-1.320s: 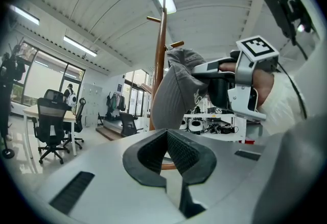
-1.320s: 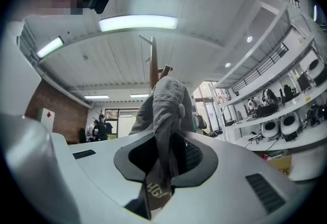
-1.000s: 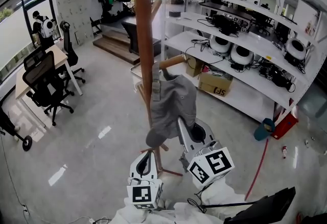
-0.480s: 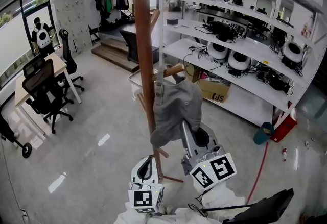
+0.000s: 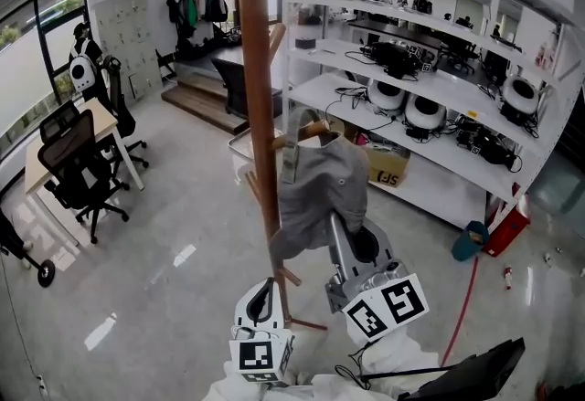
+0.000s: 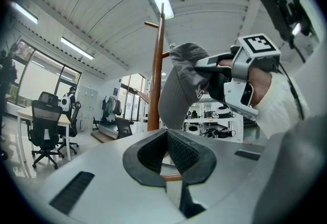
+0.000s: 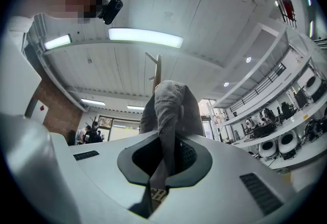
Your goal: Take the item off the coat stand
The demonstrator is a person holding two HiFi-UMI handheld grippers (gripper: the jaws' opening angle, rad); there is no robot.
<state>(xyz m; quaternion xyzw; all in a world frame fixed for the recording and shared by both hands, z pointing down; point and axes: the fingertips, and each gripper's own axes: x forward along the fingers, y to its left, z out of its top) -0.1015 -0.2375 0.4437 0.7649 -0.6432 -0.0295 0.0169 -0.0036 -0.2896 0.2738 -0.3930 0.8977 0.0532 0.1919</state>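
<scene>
A grey cap (image 5: 318, 187) hangs against the wooden coat stand (image 5: 259, 116), its top draped at a side peg (image 5: 309, 131). My right gripper (image 5: 338, 227) reaches up from below and is shut on the cap's lower edge. In the right gripper view the grey cloth (image 7: 171, 105) runs down between the closed jaws of my right gripper (image 7: 164, 164). My left gripper (image 5: 263, 294) sits low beside the pole, shut with nothing in it. In the left gripper view it (image 6: 167, 154) looks up at the cap (image 6: 179, 90) and at the right gripper (image 6: 225, 77).
White shelves (image 5: 430, 70) with helmets and cables run along the right, a cardboard box (image 5: 388, 166) beneath them. Office chairs (image 5: 78, 175) and a desk stand at the left. A blue bin (image 5: 473, 239) sits on the floor at right. More clothes hang far back (image 5: 192, 2).
The right gripper, holding the cap, has shifted slightly right and up, so the cap's top sits closer to the peg's level. The left gripper has hardly moved.
</scene>
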